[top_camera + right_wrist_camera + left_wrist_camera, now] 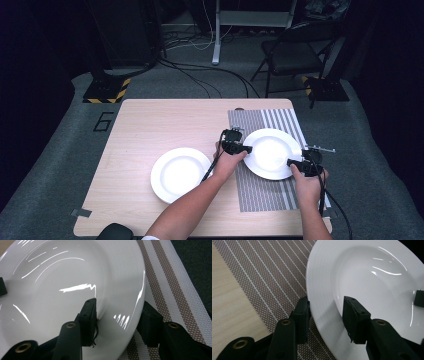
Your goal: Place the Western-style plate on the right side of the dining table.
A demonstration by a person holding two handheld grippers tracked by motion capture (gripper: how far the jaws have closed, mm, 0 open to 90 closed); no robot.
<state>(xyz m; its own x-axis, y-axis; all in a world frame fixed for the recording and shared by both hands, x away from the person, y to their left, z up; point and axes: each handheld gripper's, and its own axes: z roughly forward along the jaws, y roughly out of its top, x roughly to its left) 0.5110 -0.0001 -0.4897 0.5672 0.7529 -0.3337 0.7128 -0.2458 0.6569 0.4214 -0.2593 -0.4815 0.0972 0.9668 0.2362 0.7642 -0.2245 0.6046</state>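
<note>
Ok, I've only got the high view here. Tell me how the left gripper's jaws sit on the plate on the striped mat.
Observer: The left gripper straddles the rim of the plate: one jaw is outside, low over the mat, and the other is inside, over the slope of the well.
Operator: Now the right one.
Observer: The right gripper straddles the opposite rim the same way. Its inner jaw tip is down on the glossy slope and its outer jaw is beside the edge, above the mat.
Operator: Say whether they're clamped.
Observer: I cannot tell. The rim lies between the jaws on both sides, but neither gripper view shows whether the pads press on it.
</note>
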